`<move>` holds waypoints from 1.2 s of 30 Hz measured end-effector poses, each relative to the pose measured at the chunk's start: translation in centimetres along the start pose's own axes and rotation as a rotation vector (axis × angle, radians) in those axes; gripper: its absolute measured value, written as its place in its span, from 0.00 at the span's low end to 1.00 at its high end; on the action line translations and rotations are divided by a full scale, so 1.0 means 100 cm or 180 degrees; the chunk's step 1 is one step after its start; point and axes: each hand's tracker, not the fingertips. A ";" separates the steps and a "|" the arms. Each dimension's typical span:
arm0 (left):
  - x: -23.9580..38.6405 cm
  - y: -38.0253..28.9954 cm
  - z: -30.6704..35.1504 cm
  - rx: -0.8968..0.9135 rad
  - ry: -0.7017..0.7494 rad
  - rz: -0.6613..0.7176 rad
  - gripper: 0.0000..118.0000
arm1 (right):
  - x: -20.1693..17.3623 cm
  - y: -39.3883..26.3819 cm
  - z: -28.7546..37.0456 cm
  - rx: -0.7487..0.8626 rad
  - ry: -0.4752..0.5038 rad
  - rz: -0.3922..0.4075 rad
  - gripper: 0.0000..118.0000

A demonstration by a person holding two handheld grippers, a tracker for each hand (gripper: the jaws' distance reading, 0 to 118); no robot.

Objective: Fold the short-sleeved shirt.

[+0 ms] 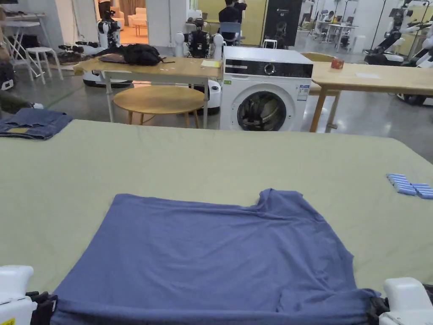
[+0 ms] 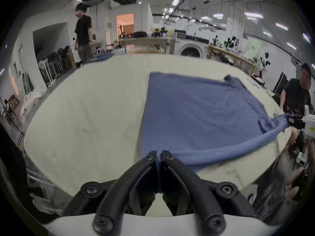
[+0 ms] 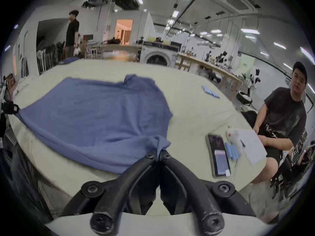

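Note:
A blue short-sleeved shirt (image 1: 220,254) lies spread on the pale green table (image 1: 211,161), its near edge stretched taut along the table's front. My left gripper (image 1: 46,307) is shut on the near left corner of the shirt (image 2: 196,106), cloth pinched between its black jaws (image 2: 159,154). My right gripper (image 1: 376,305) is shut on the near right corner, where the shirt (image 3: 95,113) bunches into the jaw tips (image 3: 158,152). A sleeve sticks up at the shirt's far side.
Folded blue jeans (image 1: 31,123) lie at the table's far left and several small blue blocks (image 1: 410,185) at the right. A phone (image 3: 218,154), blue blocks and paper (image 3: 252,142) lie right of the shirt. A seated person (image 3: 286,117) is at the table's right side.

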 end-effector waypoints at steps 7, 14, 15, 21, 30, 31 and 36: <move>-0.005 -0.016 -0.036 -0.0469 -0.0010 -0.0071 0.00 | 0.009 -0.041 -0.046 -0.0751 0.0155 -0.0048 0.00; -0.002 -0.021 -0.046 -0.0622 0.0020 -0.0057 0.00 | 0.006 -0.051 -0.057 -0.0911 0.0117 -0.0056 0.03; -0.002 -0.020 -0.046 -0.0624 0.0013 -0.0039 0.00 | 0.006 -0.049 -0.056 -0.0918 0.0100 -0.0057 0.04; 0.006 0.001 -0.026 -0.0265 0.0035 0.0143 0.32 | 0.002 -0.017 -0.018 -0.0538 -0.0101 -0.0016 0.58; 0.066 0.056 0.001 0.1055 -0.0057 0.0081 0.32 | -0.048 0.053 0.005 0.0788 0.0157 -0.0593 0.58; 0.075 0.060 0.005 0.1225 -0.0050 0.0038 0.32 | -0.055 0.056 0.007 0.0983 0.0231 -0.0646 0.56; 0.102 0.066 0.015 0.1866 0.0212 -0.0236 0.10 | -0.081 0.066 0.018 0.1578 0.0119 -0.0736 0.08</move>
